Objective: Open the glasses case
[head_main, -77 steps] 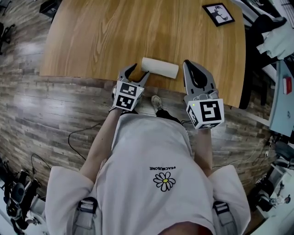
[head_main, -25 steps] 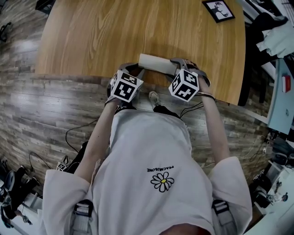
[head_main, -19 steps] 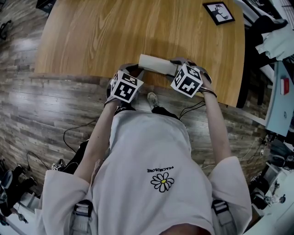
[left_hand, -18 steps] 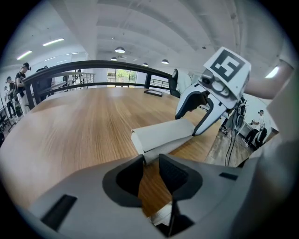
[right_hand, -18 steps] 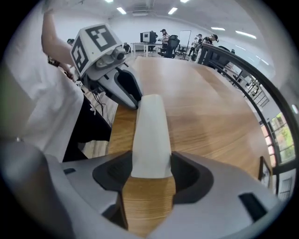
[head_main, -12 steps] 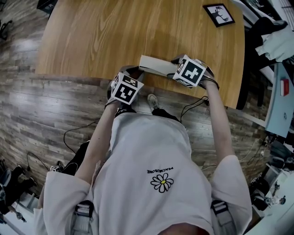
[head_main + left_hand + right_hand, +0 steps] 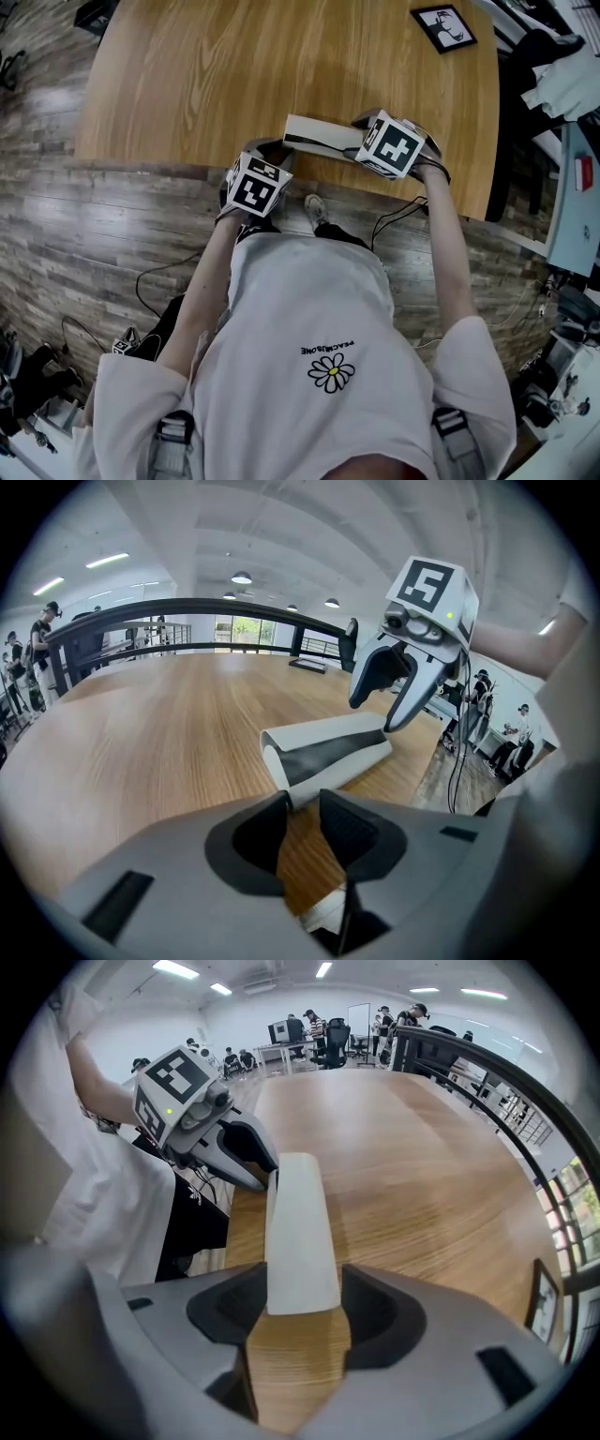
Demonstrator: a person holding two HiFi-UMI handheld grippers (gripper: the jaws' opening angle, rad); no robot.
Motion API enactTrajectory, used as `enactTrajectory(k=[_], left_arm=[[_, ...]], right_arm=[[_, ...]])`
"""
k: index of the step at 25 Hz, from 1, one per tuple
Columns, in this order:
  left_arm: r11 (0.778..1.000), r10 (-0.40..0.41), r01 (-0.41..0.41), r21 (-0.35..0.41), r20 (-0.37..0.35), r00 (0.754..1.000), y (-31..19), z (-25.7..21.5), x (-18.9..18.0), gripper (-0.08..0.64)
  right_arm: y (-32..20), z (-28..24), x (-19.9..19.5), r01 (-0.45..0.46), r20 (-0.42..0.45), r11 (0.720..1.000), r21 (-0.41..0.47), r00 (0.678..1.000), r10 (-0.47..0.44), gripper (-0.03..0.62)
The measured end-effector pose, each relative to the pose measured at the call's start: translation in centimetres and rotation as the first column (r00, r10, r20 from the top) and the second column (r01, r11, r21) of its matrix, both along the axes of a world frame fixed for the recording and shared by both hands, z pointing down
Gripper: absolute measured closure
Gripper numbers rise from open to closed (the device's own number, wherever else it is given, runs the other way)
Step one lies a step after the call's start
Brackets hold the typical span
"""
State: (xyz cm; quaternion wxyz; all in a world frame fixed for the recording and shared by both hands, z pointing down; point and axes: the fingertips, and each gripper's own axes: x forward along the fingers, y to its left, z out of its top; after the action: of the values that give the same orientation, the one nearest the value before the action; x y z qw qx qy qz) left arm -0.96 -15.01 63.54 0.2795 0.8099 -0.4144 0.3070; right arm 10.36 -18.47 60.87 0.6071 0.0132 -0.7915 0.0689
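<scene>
Wood-grain surface [image 7: 216, 75] fills the far half of your head view, and all the work sits at its near edge, just ahead of your body. Your left gripper [image 7: 302, 803] has its jaws drawn fairly close, the tips nipping the left end of the case [image 7: 328, 750]; only that corner sits between the pads, with bare wood showing behind it. Your right gripper [image 7: 302, 1297] points steeply down and is clamped across the right end, the white flap filling the gap from pad to pad. From those two grips outward, the case runs left to right along the near edge, its long axis spanning straight from one gripper to the other, so each hand owns one end and neither is nearer the middle. A dark band shows under the white top along its length, which suggests the flap is already parted from the body on your right-hand side. The coming move likely turns on that line: hold the left end down as the anchor and carry the right end up and away from it, peeling along the length, not across it.
</scene>
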Motion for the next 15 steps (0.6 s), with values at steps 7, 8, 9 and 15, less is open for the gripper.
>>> enactTrajectory(k=[7, 8, 9, 15], left_arm=[[1.0, 0.001, -0.001, 0.008, -0.002, 1.0, 0.0, 0.0, 0.0, 0.434], [1.0, 0.001, -0.001, 0.008, 0.0, 1.0, 0.0, 0.0, 0.0, 0.434], [1.0, 0.0, 0.0, 0.006, 0.003, 1.0, 0.0, 0.0, -0.1, 0.434], [1.0, 0.001, -0.001, 0.006, 0.011, 1.0, 0.1, -0.1, -0.2, 0.434]], right_arm=[[-0.4, -1.4, -0.3, -0.051, 0.072, 0.996, 0.073, 0.996, 0.046, 0.455], [-0.7, -1.6, -0.4, -0.069, 0.089, 0.992, 0.108, 0.994, 0.059, 0.486], [-1.2, -1.7, -0.5, -0.083, 0.104, 0.984, 0.157, 0.992, 0.067, 0.53], [-3.0, -1.3, -0.6, -0.094, 0.101, 0.939, 0.331, 0.993, 0.064, 0.558]])
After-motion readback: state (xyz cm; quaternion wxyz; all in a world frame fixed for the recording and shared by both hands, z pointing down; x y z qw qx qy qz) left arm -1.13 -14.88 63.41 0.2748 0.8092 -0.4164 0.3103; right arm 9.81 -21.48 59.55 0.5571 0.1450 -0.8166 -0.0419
